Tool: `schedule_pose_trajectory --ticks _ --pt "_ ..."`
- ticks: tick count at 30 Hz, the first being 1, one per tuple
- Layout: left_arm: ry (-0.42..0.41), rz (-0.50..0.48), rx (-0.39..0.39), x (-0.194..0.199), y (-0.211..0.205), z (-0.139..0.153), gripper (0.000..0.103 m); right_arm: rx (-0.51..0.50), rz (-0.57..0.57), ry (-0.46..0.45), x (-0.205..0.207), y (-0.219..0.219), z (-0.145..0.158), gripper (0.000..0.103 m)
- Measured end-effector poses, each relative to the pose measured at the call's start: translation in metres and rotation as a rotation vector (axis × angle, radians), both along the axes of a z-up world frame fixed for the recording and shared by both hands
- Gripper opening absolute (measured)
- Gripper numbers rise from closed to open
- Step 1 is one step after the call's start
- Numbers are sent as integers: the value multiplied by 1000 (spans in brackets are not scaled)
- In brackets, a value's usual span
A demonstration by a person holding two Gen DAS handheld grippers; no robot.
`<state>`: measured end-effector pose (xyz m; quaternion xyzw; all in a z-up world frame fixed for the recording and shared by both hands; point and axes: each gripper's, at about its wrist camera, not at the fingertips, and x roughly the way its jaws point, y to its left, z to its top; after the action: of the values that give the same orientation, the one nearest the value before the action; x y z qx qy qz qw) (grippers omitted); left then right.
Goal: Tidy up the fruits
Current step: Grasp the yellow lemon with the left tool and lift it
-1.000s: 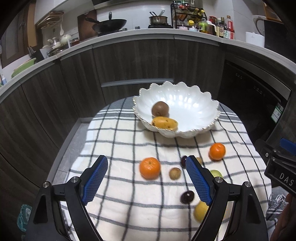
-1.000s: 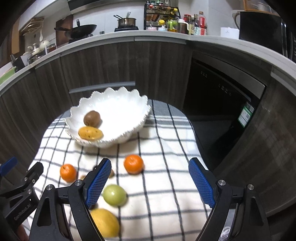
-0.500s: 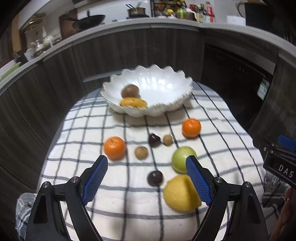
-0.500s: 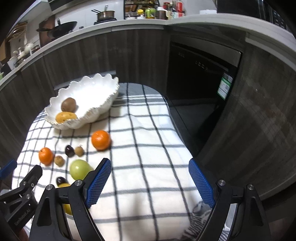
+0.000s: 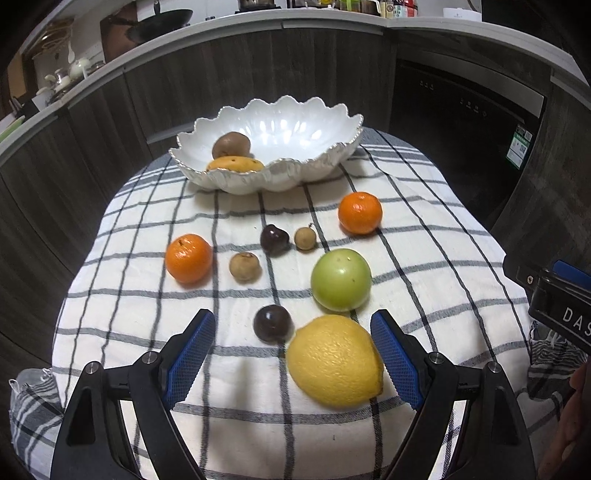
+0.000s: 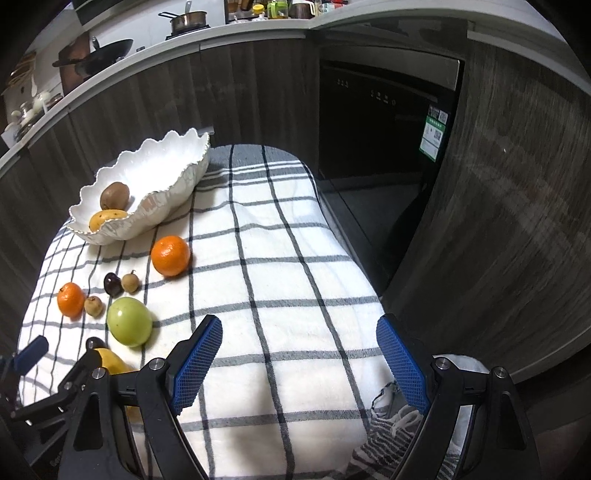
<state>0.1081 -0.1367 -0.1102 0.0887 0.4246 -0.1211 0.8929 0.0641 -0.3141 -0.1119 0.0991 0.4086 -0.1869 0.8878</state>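
A white scalloped bowl (image 5: 325, 147) at the far side of the checked cloth holds a brown kiwi (image 5: 231, 143) and a yellow mango (image 5: 234, 163). Loose on the cloth lie two oranges (image 5: 188, 258) (image 5: 360, 213), two dark plums (image 5: 274, 239) (image 5: 272, 322), two small tan fruits (image 5: 244, 266) (image 5: 305, 238), a green apple (image 5: 340, 284) and a big yellow lemon (image 5: 334, 360). My left gripper (image 5: 293, 354) is open, its jaws either side of the lemon without touching it. My right gripper (image 6: 299, 360) is open over bare cloth, right of the fruit; the same bowl (image 6: 173, 173) and apple (image 6: 129, 321) show there.
The small table under the checked cloth (image 6: 280, 258) drops off at rounded edges on all sides. Dark wood cabinets curve behind it, with a black appliance (image 6: 384, 110) at the right. The countertop above carries a wok (image 5: 162, 22), pots and bottles.
Both grippers came down and closer to the cloth. The lemon, half hidden before at the left gripper's right finger, now lies between its jaws. The right view swung right, fruit shifting left.
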Motion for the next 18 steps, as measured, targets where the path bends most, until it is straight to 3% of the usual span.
schedule_pose_trajectory --ticks 13,16,18 --pt "68 -12 10 3 -12 -24 86 31 -2 19 1 -4 -9 86" --pt "83 -16 8 3 -13 -30 82 35 3 28 3 -3 -12 86" --pt "99 -26 6 3 -15 -34 73 36 5 32 3 -3 -14 86"
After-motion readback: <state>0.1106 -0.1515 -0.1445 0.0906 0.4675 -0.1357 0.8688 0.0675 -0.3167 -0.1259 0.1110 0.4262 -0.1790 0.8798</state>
